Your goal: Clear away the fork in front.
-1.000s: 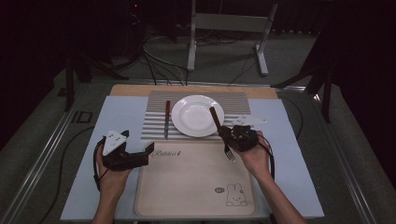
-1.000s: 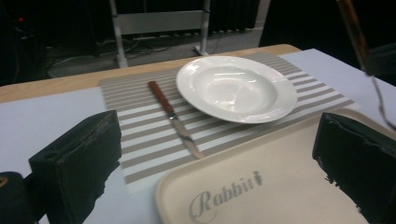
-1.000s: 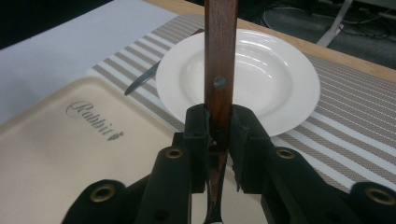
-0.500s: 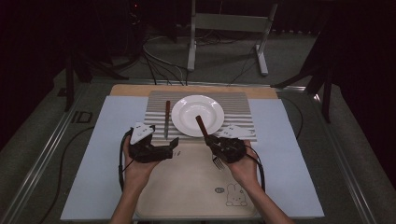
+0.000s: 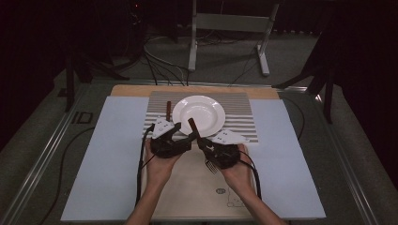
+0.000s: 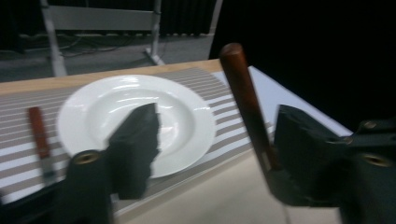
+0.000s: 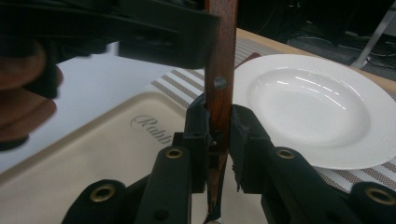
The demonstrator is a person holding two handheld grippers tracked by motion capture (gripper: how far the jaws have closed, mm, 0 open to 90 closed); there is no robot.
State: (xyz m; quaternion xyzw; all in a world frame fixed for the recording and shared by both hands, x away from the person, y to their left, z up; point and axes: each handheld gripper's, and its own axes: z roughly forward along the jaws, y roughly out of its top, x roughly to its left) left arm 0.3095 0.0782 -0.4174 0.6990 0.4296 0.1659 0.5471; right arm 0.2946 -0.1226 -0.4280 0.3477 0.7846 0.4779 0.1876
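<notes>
My right gripper is shut on a fork with a brown wooden handle, which points up and away toward the white plate. The fork's tines hang over the beige tray. My left gripper has come in from the left and its jaws have just been closing. The fork handle stands between them, against the right jaw, while the left jaw is still apart from it. A knife with a wooden handle lies left of the plate.
The plate rests on a striped placemat at the back of a pale blue mat. The beige tray carries a rabbit print near the front. Cables and a metal stand lie on the floor beyond the table.
Both hands have moved inward to meet at the tray's far edge. The left gripper slid right and its jaws narrowed around the fork handle. The right gripper carried the fork leftward.
</notes>
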